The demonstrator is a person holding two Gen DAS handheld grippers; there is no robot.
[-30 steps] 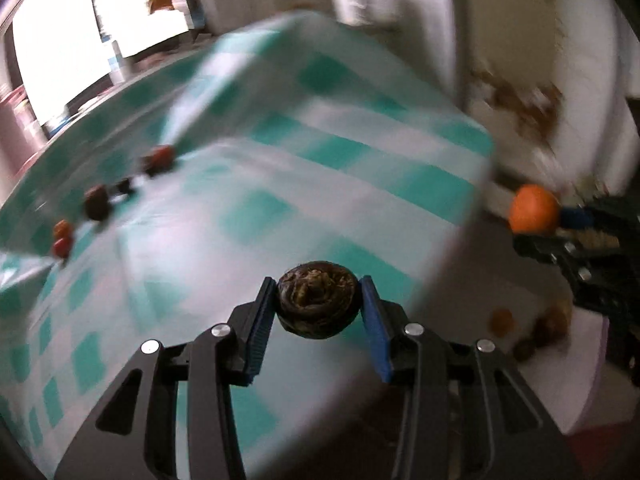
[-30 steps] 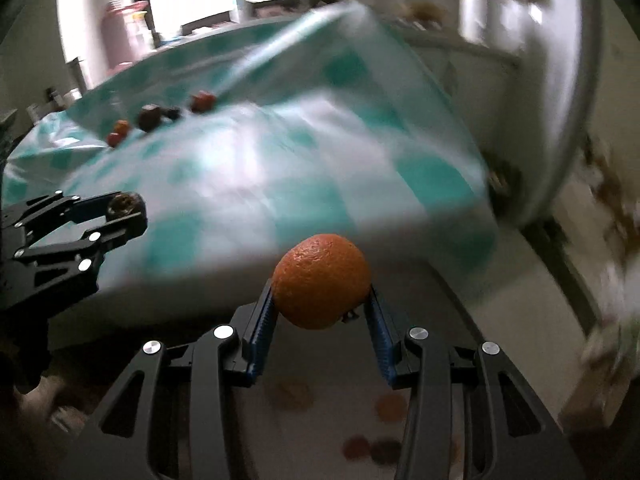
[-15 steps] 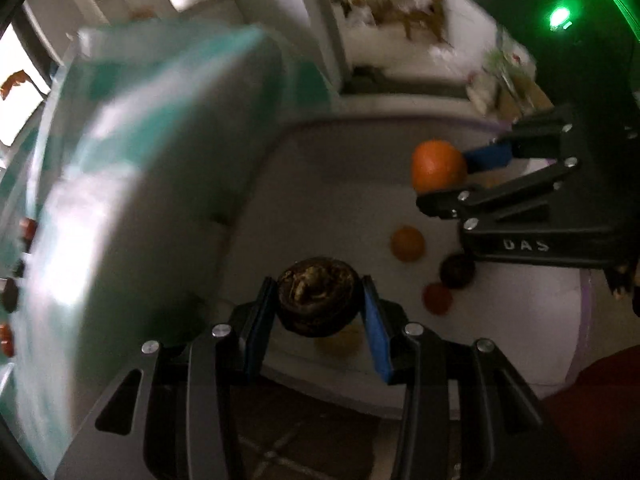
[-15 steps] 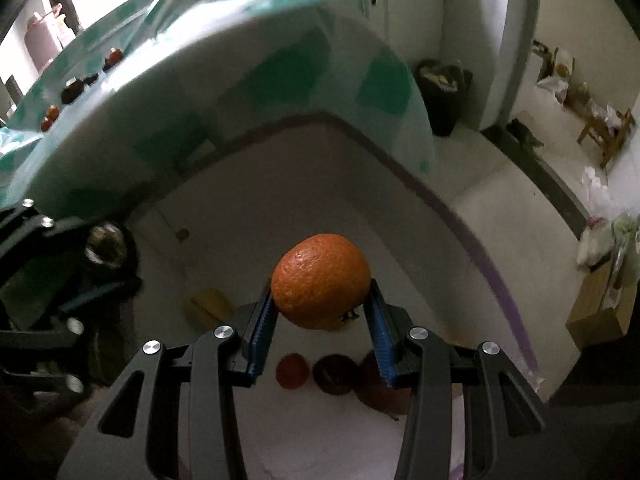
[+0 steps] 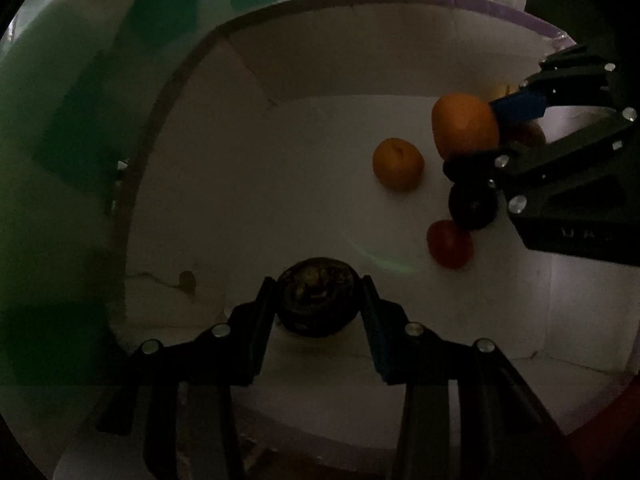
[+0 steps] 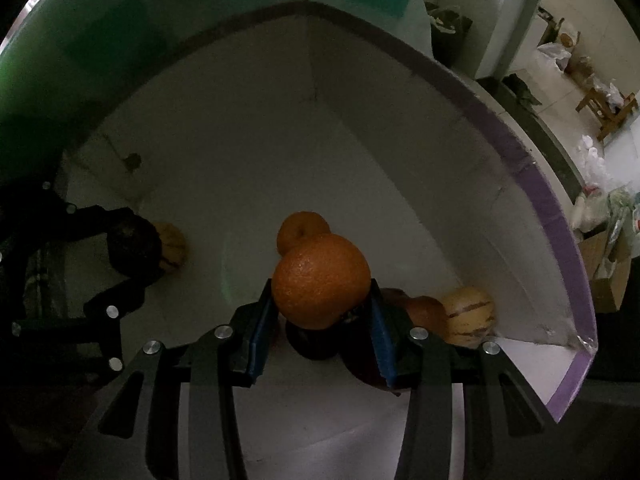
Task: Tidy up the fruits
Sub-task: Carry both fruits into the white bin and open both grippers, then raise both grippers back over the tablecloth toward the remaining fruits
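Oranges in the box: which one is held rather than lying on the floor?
The larger orange, clamped in the right tongs above the box floor. The smaller orange lies loose on the floor beyond it.

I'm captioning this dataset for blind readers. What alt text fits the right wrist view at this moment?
The right gripper holds an orange low inside a white box with a purple rim. Beneath it lie a smaller orange fruit, dark and reddish fruits and a striped yellow one. At left, the left gripper holds a dark fruit.
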